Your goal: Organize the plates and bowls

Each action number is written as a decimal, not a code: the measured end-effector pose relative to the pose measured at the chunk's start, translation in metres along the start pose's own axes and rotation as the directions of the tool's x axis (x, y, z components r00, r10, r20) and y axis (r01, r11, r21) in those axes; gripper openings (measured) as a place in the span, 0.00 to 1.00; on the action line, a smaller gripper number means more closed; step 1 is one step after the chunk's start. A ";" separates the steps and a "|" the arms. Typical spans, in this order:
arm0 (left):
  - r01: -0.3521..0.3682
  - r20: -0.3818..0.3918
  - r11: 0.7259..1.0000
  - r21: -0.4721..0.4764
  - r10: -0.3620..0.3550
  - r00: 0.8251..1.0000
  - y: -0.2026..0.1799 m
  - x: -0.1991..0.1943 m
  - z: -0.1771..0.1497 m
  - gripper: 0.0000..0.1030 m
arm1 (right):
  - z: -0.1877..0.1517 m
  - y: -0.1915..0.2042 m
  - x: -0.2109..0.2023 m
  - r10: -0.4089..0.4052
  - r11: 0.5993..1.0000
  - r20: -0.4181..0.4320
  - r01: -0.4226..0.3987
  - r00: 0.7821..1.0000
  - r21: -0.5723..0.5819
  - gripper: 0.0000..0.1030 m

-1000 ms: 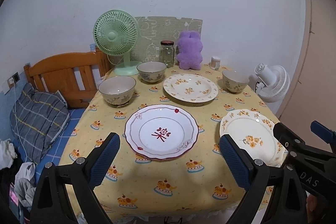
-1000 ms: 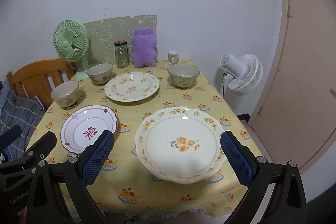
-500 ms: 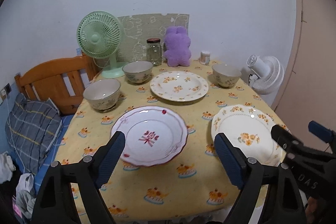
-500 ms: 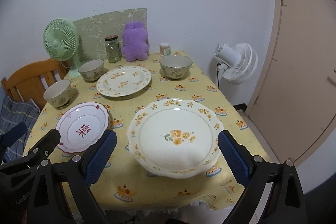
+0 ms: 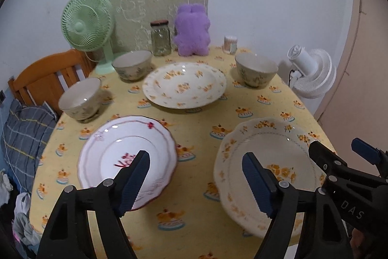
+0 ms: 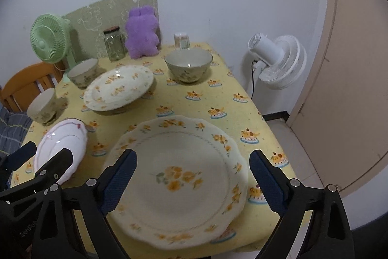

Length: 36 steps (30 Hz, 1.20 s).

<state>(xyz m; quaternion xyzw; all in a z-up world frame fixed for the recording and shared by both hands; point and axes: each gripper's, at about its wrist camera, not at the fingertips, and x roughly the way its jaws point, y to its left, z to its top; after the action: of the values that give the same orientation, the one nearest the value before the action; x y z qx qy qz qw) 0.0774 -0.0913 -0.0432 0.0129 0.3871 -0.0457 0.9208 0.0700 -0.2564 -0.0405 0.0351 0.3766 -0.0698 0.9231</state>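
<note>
On the yellow tablecloth (image 5: 198, 123) lie a red-rimmed white plate (image 5: 114, 149) at the near left, a scalloped yellow-flower plate (image 6: 179, 176) at the near right and a second flower plate (image 5: 184, 85) further back. Three patterned bowls stand around it: left (image 5: 81, 98), back left (image 5: 132, 64), back right (image 5: 255, 69). My left gripper (image 5: 196, 182) is open and empty over the gap between the two near plates. My right gripper (image 6: 194, 182) is open and empty, above the scalloped plate.
A green desk fan (image 5: 88, 23), a glass jar (image 5: 160, 38), a purple plush toy (image 5: 192, 30) and a small container (image 5: 230, 44) stand along the table's back edge. A white floor fan (image 6: 278, 62) stands to the right, a wooden chair (image 5: 43, 77) to the left.
Both grippers have moved forward and lower toward the table. The near plates now fill more of each view. Both sets of jaws stay open.
</note>
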 end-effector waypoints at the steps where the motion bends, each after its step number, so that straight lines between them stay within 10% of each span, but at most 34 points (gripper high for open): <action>1: -0.005 -0.019 1.000 -0.004 0.004 1.000 -0.006 0.007 0.001 0.77 | 0.002 -0.005 0.007 0.003 1.000 -0.013 -0.003 1.000 -0.003 0.92; 20: -0.123 -0.266 0.988 -0.092 0.095 0.959 -0.046 0.075 -0.029 0.67 | -0.007 -0.038 0.093 0.078 0.991 -0.224 -0.100 0.971 -0.088 0.85; 36: -0.160 -0.287 0.980 -0.116 0.121 0.950 -0.054 0.094 -0.023 0.60 | 0.000 -0.031 0.128 0.117 0.977 -0.309 -0.165 0.944 -0.135 0.72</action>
<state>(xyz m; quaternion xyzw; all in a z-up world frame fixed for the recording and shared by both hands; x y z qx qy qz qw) 0.1208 -0.1511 -0.1257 -0.0169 0.5132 0.0495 0.8567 0.1557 -0.2998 -0.1309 -0.0015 0.5129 0.0328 0.8578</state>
